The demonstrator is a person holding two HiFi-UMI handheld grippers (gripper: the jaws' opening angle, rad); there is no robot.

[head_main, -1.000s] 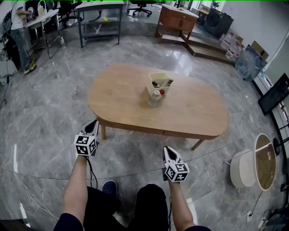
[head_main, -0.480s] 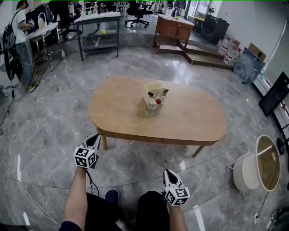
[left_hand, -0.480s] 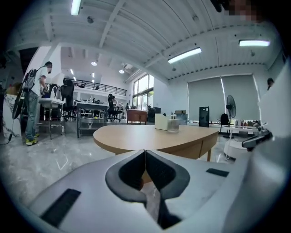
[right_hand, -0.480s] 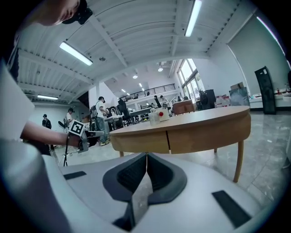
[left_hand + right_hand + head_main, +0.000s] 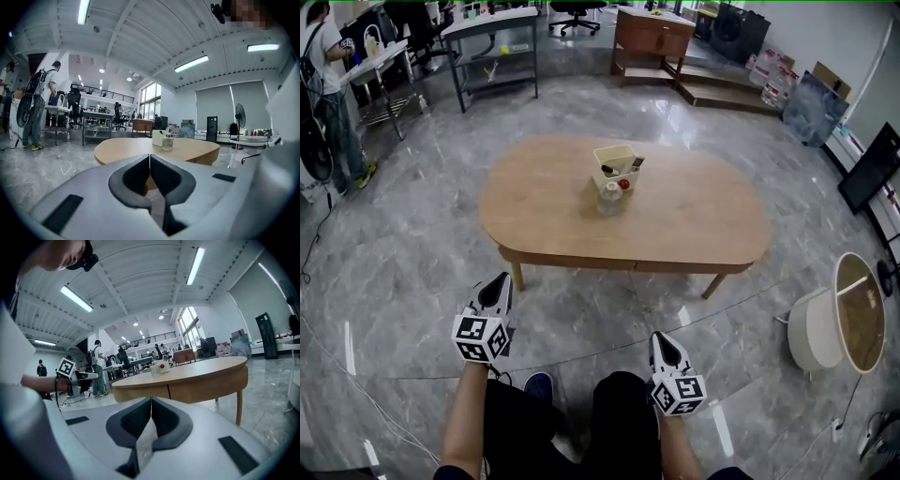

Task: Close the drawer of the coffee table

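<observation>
The oval wooden coffee table (image 5: 703, 220) stands ahead of me on the grey marble floor. Its near apron (image 5: 680, 267) shows a vertical seam, and the drawer front lies flush with the edge. A cream box (image 5: 616, 164) and a glass jar (image 5: 608, 199) sit near the table's middle. My left gripper (image 5: 501, 281) is shut and empty, short of the table's left leg. My right gripper (image 5: 659, 337) is also shut and empty, well back from the apron. The left gripper view (image 5: 149, 161) and the right gripper view (image 5: 151, 404) both show the jaws pressed together.
A white round side table (image 5: 811, 333) with a tan round top (image 5: 855, 314) stands at the right. Metal shelving (image 5: 492, 47), a wooden cabinet (image 5: 652, 37) and a standing person (image 5: 323, 84) are far behind. A thin cable (image 5: 337, 375) runs over the floor at left.
Both grippers have dropped lower in the head view, nearer my body and farther from the table's edge. The head view has shifted a little. The table looks unchanged.
</observation>
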